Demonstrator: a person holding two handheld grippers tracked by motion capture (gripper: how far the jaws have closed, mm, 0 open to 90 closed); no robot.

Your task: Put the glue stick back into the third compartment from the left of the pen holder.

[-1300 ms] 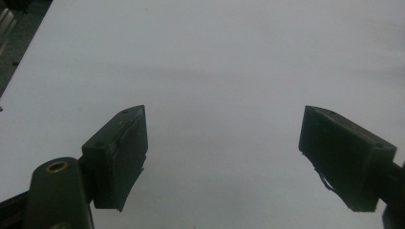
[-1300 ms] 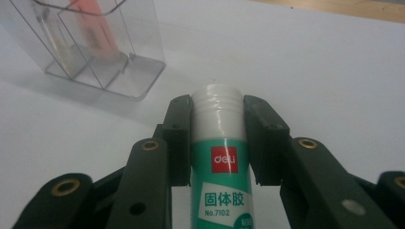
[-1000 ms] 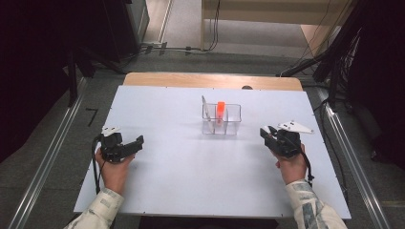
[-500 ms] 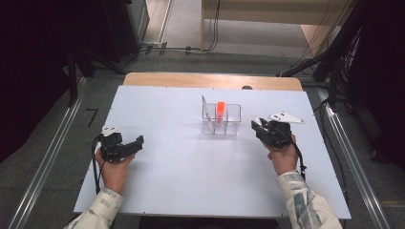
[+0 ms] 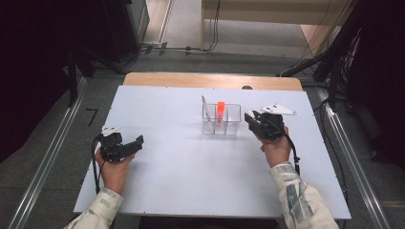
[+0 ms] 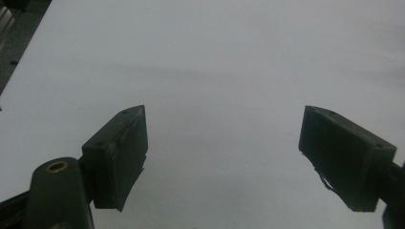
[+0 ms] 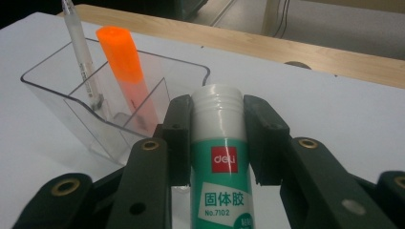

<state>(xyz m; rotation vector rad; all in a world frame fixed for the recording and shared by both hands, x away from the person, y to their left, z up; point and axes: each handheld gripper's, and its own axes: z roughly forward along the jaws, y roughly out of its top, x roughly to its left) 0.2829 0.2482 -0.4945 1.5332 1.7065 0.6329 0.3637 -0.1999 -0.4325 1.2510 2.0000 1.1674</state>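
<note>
right tool [image 7: 217, 143] clamps glue stick [image 7: 220, 157] upright, right of frame beside clear organizer [image 5: 220, 125], probably to slot it in | left tool [image 6: 222, 157] wide, empty, parked lower left on surface [image 5: 191, 167]

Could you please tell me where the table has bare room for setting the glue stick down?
The widest bare patch of the table lies between the left gripper and the organizer. The far left corner is bare too. It is crowded only at the organizer, where the right gripper holds the glue stick beside the highlighter and pen.
</note>
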